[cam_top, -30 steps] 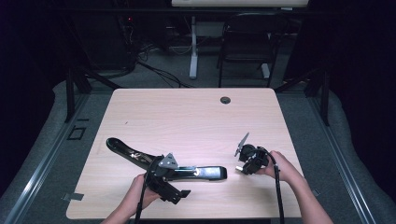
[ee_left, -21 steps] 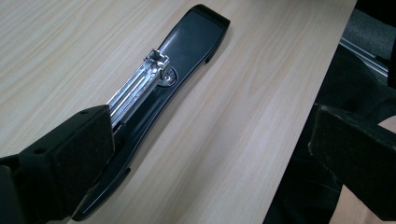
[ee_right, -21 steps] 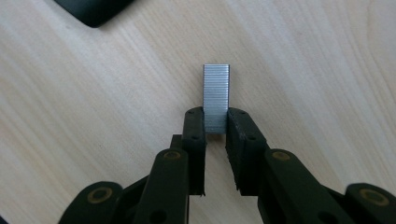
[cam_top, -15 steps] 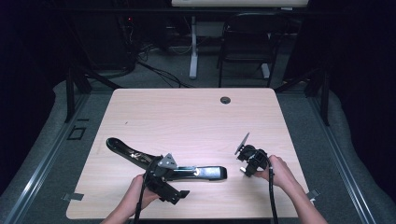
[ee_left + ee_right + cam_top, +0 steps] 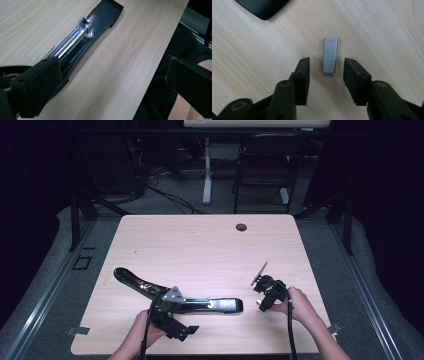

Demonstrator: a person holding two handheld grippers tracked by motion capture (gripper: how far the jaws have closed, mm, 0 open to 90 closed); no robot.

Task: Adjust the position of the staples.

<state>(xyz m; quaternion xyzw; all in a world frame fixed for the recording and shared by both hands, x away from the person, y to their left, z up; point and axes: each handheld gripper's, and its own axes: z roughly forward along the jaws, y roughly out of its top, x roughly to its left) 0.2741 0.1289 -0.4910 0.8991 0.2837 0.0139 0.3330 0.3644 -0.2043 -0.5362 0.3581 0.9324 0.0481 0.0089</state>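
A long black stapler (image 5: 220, 305) lies opened flat on the wooden table (image 5: 200, 245), its metal staple channel (image 5: 72, 42) facing up. My left gripper (image 5: 170, 317) sits over the stapler's middle near the front edge. In the left gripper view its jaws stand wide open (image 5: 112, 72), with the stapler beside the left pad (image 5: 37, 87). To the right, my right gripper (image 5: 267, 292) points down at a short strip of staples (image 5: 330, 55) lying flat on the wood. Its jaws (image 5: 326, 60) have just been opening; the strip's near end lies between the pads, touching neither.
The stapler's black end (image 5: 262, 7) lies just beyond the staple strip. A round cable hole (image 5: 241, 227) sits near the table's far edge. A chair (image 5: 265, 165) and cables stand on the floor behind. The table's front edge shows in the left gripper view.
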